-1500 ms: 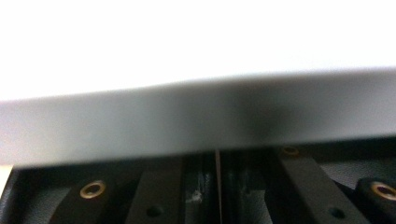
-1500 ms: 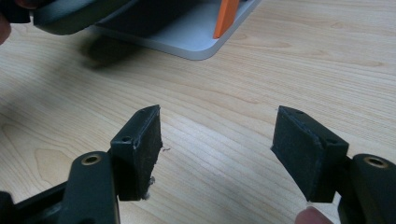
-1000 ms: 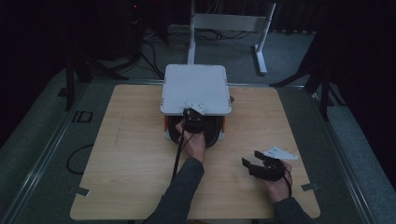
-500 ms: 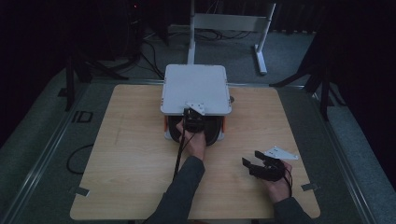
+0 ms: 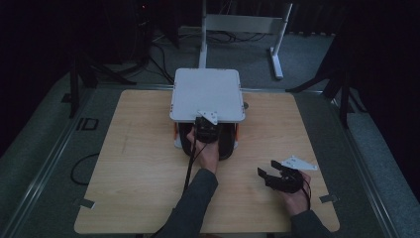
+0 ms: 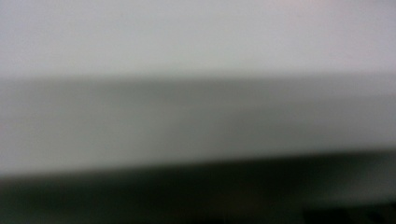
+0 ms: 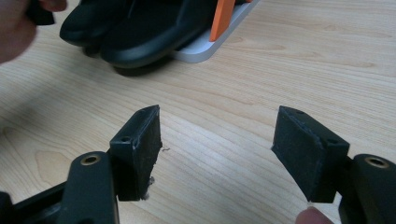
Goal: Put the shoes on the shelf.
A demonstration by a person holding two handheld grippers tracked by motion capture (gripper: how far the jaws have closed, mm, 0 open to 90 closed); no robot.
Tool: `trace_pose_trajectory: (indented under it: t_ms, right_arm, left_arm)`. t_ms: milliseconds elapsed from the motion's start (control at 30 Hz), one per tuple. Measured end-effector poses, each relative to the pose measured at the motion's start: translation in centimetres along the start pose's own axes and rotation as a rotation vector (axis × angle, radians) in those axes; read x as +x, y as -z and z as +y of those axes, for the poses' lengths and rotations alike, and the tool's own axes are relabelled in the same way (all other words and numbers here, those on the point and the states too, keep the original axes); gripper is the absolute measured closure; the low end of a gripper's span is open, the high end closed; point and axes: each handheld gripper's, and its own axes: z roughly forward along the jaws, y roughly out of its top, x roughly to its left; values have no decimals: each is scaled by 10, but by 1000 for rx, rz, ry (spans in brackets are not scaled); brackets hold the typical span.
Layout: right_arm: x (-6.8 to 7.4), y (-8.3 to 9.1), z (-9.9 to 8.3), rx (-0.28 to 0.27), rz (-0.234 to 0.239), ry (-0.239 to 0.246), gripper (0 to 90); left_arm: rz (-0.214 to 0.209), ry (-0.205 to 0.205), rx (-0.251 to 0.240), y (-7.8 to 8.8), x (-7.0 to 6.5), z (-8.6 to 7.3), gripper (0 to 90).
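A white flat-topped stand (image 5: 207, 94) on orange legs (image 7: 222, 18) sits at the table's far middle. A pair of black shoes (image 5: 225, 144) lies under it on its white base (image 7: 210, 46), with the toes (image 7: 140, 28) sticking out toward me. My left gripper (image 5: 204, 128) is at the stand's front edge, right above the shoes. Its jaws have just been opening, but they are hidden, and its own view is a blur of white and grey. My right gripper (image 5: 265, 174) rests low at the near right, its jaws (image 7: 217, 140) open over bare wood.
The wooden table (image 5: 138, 163) has free room left of the stand and along the front. A cable (image 5: 190, 163) trails from the left gripper toward me. Tape tabs mark the near corners (image 5: 86, 203). Dark floor, cables and a metal frame (image 5: 242, 22) lie beyond.
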Motion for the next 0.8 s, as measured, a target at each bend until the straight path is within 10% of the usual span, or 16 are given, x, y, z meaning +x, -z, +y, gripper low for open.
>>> trace_pose_trajectory:
  t_ms: [800]
  right_arm:
    - [1,-2,0,6,-4,10,320]
  left_arm:
    - [-196,-47,45,52,52,-8,450]
